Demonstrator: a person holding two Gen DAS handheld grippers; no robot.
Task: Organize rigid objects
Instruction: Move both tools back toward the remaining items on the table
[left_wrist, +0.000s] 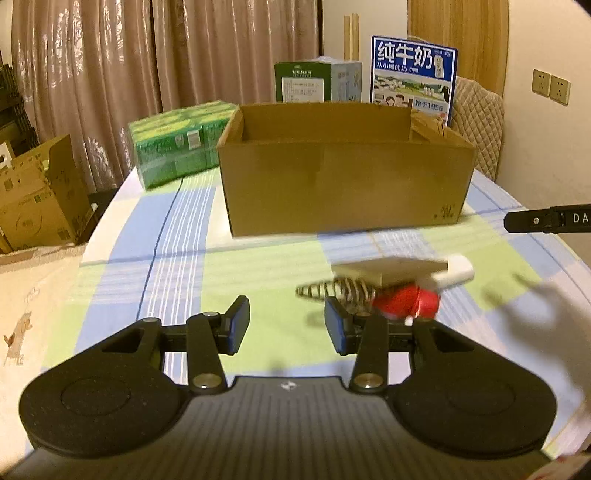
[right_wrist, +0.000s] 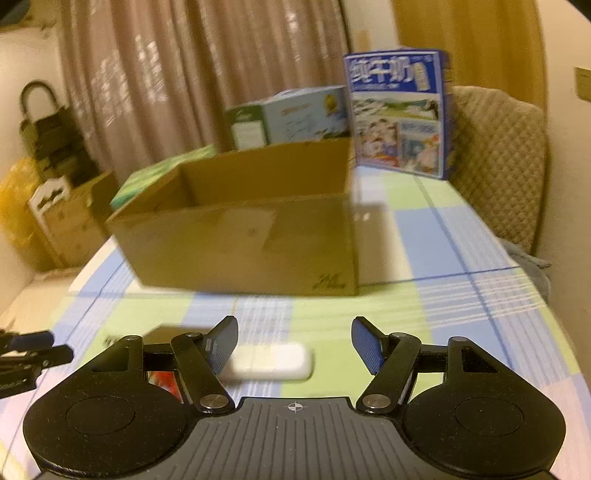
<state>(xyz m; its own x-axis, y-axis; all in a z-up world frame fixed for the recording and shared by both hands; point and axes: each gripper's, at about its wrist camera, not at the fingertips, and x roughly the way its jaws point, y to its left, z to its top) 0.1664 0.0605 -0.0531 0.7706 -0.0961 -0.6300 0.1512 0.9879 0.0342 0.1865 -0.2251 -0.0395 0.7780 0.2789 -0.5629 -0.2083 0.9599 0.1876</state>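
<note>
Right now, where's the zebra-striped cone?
Left wrist view: the zebra-striped cone lies on the tablecloth just ahead of the left gripper, beside the red object, in front of the cardboard box.

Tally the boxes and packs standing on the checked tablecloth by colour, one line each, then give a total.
Brown open cardboard box: 1
Blue printed milk carton box: 1
Green-and-pale-blue carton box: 1
Green plastic-wrapped pack: 1
Total: 4
</note>
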